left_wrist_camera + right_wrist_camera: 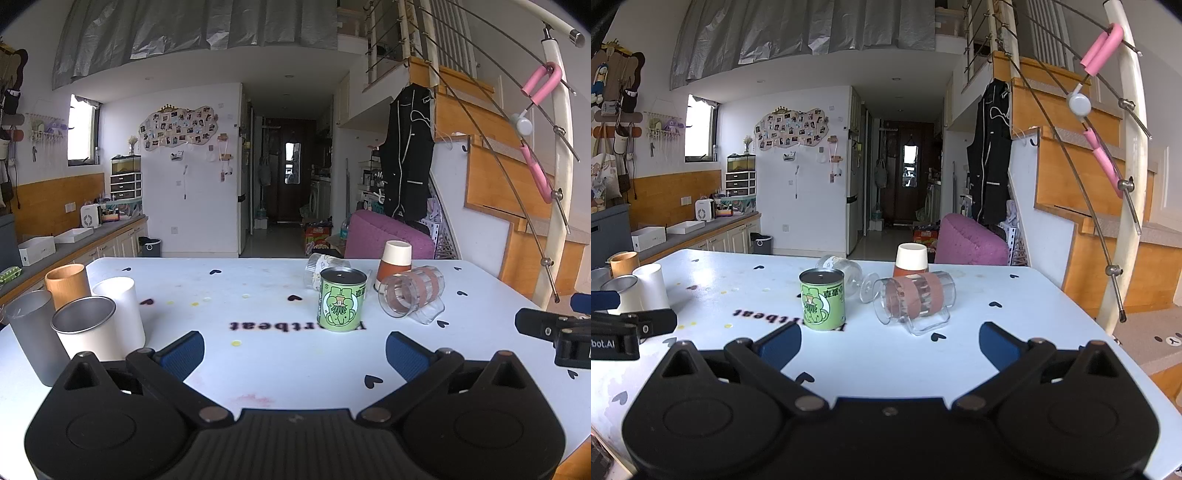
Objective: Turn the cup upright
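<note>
Both grippers, left (294,350) and right (890,345), hover over the worktop (923,362), jaws apart and empty. Clear mug (916,297) lies on its side just right of the green can (823,300), handle down, likely the one to flip. Behind it: glass (846,275) also toppled, paper cup (911,260) inverted, base partly hidden. Which cup is meant: unclear.

clear handled mug (916,297) with brown band | lying on its side | mouth facing left-front | handle against table
</note>
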A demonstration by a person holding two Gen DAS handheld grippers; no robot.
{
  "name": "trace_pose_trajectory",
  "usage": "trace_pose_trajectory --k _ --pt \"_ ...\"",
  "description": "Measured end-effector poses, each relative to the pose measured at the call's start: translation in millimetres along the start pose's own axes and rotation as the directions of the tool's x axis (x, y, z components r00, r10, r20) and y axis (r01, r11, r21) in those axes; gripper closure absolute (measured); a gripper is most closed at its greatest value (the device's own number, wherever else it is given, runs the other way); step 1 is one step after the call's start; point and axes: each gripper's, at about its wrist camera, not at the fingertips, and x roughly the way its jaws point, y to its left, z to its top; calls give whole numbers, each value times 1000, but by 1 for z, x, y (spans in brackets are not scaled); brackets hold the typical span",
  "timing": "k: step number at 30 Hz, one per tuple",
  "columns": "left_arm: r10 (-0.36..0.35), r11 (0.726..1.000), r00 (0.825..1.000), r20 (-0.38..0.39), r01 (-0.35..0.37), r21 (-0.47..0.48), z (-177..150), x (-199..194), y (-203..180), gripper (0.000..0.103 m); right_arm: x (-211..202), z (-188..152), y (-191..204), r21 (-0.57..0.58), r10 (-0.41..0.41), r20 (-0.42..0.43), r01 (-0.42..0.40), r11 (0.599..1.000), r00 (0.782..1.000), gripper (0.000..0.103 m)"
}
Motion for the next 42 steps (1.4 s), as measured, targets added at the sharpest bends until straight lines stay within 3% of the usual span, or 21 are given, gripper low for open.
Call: trace_pose_trajectory --k 42 --pt "0 1000 1000 -1 0 1 0 -2 0 0 1 2 0 0 2 -1 -2 1000 1000 0"
